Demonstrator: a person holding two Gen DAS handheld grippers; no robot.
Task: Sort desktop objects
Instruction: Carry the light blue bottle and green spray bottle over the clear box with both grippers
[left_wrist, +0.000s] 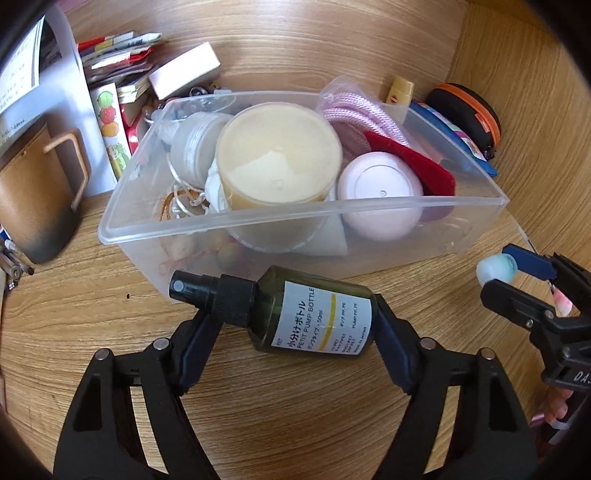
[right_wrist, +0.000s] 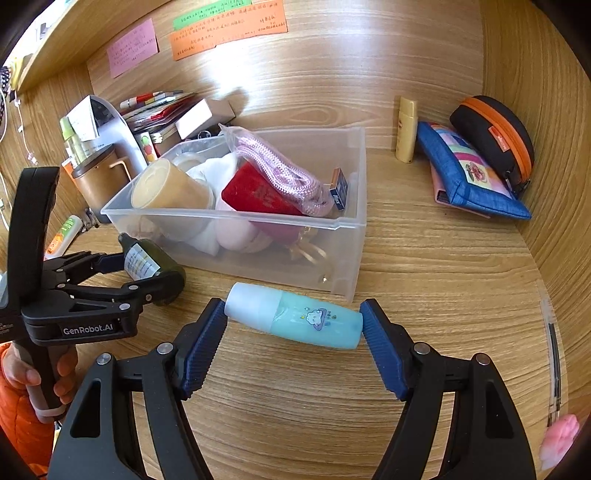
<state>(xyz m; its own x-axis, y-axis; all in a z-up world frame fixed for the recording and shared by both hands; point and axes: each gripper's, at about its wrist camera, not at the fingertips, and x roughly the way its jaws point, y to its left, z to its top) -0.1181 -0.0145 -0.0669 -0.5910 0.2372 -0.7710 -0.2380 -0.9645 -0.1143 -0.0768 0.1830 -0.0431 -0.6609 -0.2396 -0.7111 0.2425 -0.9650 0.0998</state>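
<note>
My left gripper (left_wrist: 295, 325) is shut on a dark green pump spray bottle (left_wrist: 310, 317) with a white label, held sideways just in front of the clear plastic bin (left_wrist: 303, 214). My right gripper (right_wrist: 293, 326) is shut on a light blue bottle (right_wrist: 295, 319) with a white cap and a cloud print, also sideways before the bin (right_wrist: 343, 221). The bin holds a cream-lidded jar (left_wrist: 277, 155), a pink round case (left_wrist: 380, 195), a red pouch (right_wrist: 258, 195) and a pink cord in a bag (right_wrist: 277, 166). Each gripper shows in the other's view: the right gripper (left_wrist: 496, 271) and the left gripper (right_wrist: 147, 269).
A brown mug (left_wrist: 37, 192), booklets and a white box (left_wrist: 184, 70) stand left of the bin. A yellow tube (right_wrist: 406, 129), a blue patchwork pouch (right_wrist: 469, 173) and a black-orange zip case (right_wrist: 495, 136) lie at the right corner. Wooden walls close the back and right.
</note>
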